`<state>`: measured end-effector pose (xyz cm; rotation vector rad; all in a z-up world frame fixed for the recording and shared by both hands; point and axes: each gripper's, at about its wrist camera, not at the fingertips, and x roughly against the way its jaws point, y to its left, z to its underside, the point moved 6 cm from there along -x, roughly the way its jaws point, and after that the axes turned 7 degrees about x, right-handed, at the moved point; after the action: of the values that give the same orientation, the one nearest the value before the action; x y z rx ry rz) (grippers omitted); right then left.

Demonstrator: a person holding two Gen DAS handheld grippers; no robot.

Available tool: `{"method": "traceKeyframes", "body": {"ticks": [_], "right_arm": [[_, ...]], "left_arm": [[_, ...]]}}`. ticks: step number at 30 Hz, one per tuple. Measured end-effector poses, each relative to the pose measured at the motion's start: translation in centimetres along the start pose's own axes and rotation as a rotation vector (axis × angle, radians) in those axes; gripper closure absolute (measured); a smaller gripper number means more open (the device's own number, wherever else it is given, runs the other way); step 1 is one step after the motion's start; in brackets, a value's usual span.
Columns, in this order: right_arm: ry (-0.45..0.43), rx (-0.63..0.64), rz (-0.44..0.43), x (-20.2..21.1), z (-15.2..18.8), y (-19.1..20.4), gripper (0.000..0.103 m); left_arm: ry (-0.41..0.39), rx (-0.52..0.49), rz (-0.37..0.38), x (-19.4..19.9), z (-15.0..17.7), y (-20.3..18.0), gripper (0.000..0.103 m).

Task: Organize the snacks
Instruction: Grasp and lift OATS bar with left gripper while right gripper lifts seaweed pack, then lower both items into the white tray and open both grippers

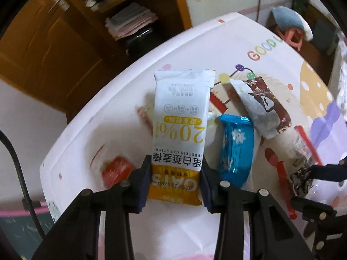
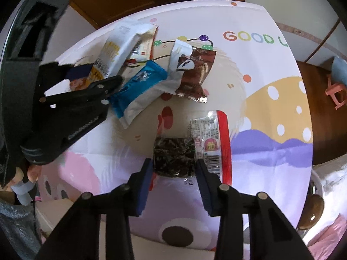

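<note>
My left gripper (image 1: pixel 175 173) is shut on a white and yellow oat stick packet (image 1: pixel 180 130), held upright above the table; it also shows in the right wrist view (image 2: pixel 112 52). My right gripper (image 2: pixel 173 169) is shut on a dark seaweed-patterned snack (image 2: pixel 174 157) just above the tablecloth; the snack also shows in the left wrist view (image 1: pixel 300 179). A blue wrapped snack (image 1: pixel 235 149) (image 2: pixel 138 82) and a brown and white packet (image 1: pixel 264 108) (image 2: pixel 193 73) lie on the table between the grippers.
A red-edged clear packet (image 2: pixel 216 143) lies right of the seaweed snack. A small red snack (image 1: pixel 117 171) lies left of the oat stick. The table has a cartoon cloth (image 2: pixel 271 108). A wooden cabinet (image 1: pixel 54 43) stands behind, a pink stool (image 2: pixel 336 93) at right.
</note>
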<state>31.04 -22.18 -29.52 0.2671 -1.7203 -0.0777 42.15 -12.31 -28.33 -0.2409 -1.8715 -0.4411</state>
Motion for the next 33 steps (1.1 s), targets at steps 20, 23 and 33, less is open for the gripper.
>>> {"method": "traceKeyframes", "body": {"ticks": [20, 23, 33], "right_arm": [[-0.406, 0.046, -0.093, 21.7, 6.0, 5.9, 0.063], [-0.483, 0.066, -0.097, 25.1, 8.6, 7.3, 0.063], [-0.68, 0.101, -0.107, 29.7, 16.9, 10.3, 0.063]], "left_arm": [[-0.272, 0.144, 0.13, 27.9, 10.2, 2.0, 0.064], [-0.32, 0.163, 0.175, 31.7, 13.0, 1.6, 0.064], [-0.412, 0.266, 0.269, 37.2, 23.2, 0.2, 0.064]]}}
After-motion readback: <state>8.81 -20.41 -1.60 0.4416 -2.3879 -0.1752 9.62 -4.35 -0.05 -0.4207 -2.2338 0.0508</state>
